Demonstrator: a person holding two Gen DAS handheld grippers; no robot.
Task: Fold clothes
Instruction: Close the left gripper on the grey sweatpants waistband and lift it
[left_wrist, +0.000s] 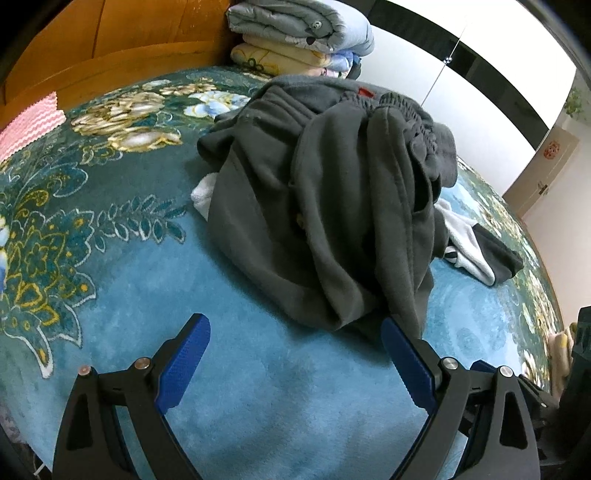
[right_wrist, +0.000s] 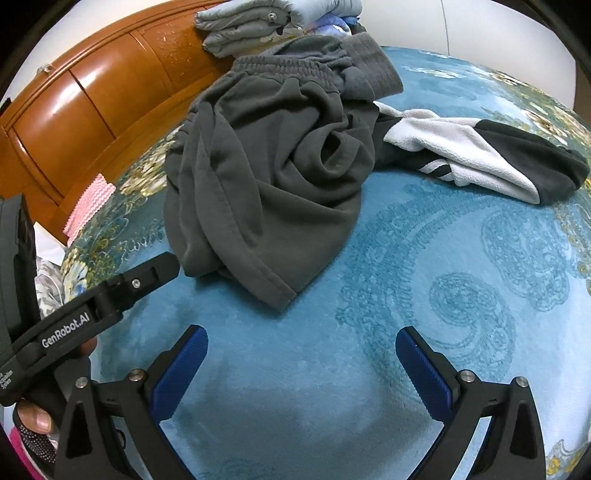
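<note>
We held both grippers low over the teal flowered bedspread (left_wrist: 147, 295), and each had its blue-padded fingers spread wide with nothing between them. Our left gripper (left_wrist: 295, 328) hovered just short of the crumpled dark grey trousers (left_wrist: 325, 206), whose nearest hem lay close to its right finger. From our right gripper (right_wrist: 301, 339) the same trousers (right_wrist: 266, 177) sat ahead and slightly left, bunched in a heap on the bedspread (right_wrist: 406, 295) with the elastic waistband at the far end. A grey-and-white garment (right_wrist: 480, 155) lay beside the heap, touching its far right side. Behind, folded quilts (left_wrist: 299, 33) were stacked against the wooden headboard (left_wrist: 110, 48), and a pink zigzag cloth (left_wrist: 29, 122) lay at the bed's edge. In the right view our left gripper (right_wrist: 147, 277) reached towards the trousers' near edge.
</note>
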